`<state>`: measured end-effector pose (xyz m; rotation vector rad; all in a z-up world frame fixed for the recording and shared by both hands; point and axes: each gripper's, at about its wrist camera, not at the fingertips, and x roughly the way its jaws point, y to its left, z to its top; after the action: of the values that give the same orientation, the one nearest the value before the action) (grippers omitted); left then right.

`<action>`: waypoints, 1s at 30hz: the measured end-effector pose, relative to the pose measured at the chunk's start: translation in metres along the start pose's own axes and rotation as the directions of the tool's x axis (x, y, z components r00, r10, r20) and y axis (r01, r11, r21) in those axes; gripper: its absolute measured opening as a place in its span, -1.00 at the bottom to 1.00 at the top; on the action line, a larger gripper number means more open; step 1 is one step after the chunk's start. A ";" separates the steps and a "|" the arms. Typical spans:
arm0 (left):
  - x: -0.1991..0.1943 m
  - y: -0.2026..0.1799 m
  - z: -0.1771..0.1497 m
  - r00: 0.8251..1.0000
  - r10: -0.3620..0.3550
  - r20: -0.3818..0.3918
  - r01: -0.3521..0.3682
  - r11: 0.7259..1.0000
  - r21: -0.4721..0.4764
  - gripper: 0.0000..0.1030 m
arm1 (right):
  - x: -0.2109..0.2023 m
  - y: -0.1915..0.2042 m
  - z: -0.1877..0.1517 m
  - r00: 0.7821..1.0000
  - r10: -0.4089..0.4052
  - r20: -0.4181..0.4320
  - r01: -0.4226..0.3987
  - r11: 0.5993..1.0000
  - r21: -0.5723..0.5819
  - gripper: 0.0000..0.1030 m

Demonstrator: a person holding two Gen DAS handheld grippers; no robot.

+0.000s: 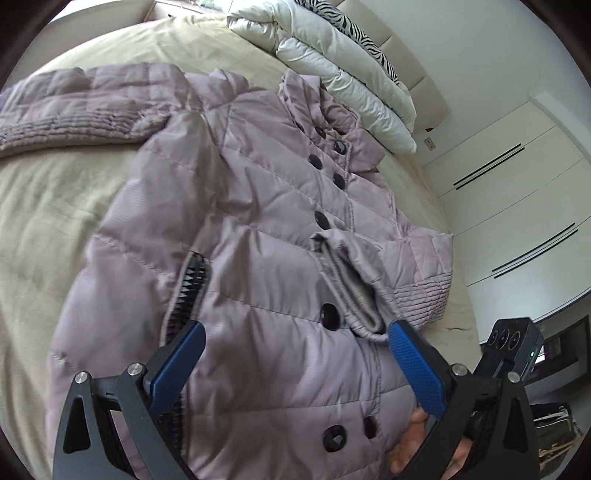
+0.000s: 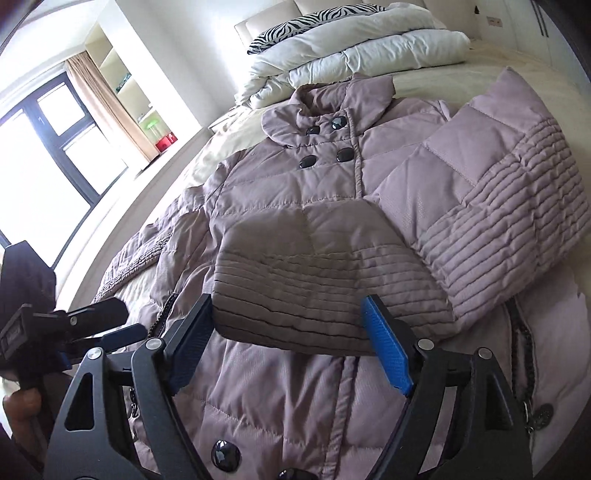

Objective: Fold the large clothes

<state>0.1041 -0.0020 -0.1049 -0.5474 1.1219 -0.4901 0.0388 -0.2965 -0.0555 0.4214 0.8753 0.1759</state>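
A mauve quilted puffer coat point(image 1: 258, 221) with black buttons lies front up on the bed, and also shows in the right wrist view point(image 2: 295, 206). One sleeve point(image 2: 325, 295) is folded across its chest, its ribbed cuff between my right gripper's fingers. The other sleeve point(image 1: 74, 110) lies stretched out to the side on the bed. My left gripper point(image 1: 295, 332) is open above the coat's lower front, holding nothing. My right gripper point(image 2: 288, 306) is open around the folded cuff, its jaws apart from the cloth. The left gripper also shows at the left edge of the right wrist view point(image 2: 74, 328).
The beige bedsheet point(image 1: 55, 221) covers the bed. A folded white duvet point(image 2: 351, 48) and a zebra-print pillow point(image 2: 295, 26) lie at the headboard. White wardrobe doors point(image 1: 517, 192) stand beside the bed. A window point(image 2: 48, 147) with curtains is on the other side.
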 end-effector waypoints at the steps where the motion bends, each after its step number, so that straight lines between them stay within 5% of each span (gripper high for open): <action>1: 0.011 -0.003 0.002 0.999 -0.026 -0.026 0.025 0.999 -0.023 0.96 | -0.003 0.001 -0.005 1.000 -0.017 -0.022 0.017 1.000 -0.016 0.59; 5: 0.041 -0.015 0.009 0.995 -0.056 -0.077 0.051 0.996 -0.066 0.96 | -0.023 -0.004 -0.016 1.000 -0.005 -0.020 0.005 0.999 -0.049 0.59; 9: 0.054 -0.034 0.013 0.991 -0.087 -0.098 0.081 0.995 -0.060 0.94 | -0.057 -0.044 -0.022 0.998 0.042 0.049 -0.045 0.996 0.073 0.59; 17: 0.088 -0.064 0.014 0.984 -0.076 -0.161 0.068 0.996 -0.055 0.56 | -0.083 -0.122 -0.043 0.993 0.071 0.096 -0.098 0.941 0.323 0.59; 20: 0.099 -0.063 0.018 0.983 -0.050 -0.176 0.037 0.997 -0.074 0.21 | -0.083 -0.129 -0.052 0.992 0.081 0.097 -0.108 0.937 0.331 0.59; 22: 0.104 -0.061 0.019 0.980 -0.042 -0.192 0.026 0.996 -0.085 -0.39 | -0.083 -0.129 -0.056 0.992 0.079 0.096 -0.105 0.942 0.320 0.59; 30: 0.090 -0.071 0.039 0.989 -0.059 -0.133 0.054 0.998 -0.041 -0.65 | -0.091 -0.135 -0.060 0.990 0.093 0.103 -0.123 0.933 0.338 0.59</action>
<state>0.1662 -0.1055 -0.1100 -0.5863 1.2490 -0.5624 -0.0684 -0.4301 -0.0828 0.8002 0.7992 0.1038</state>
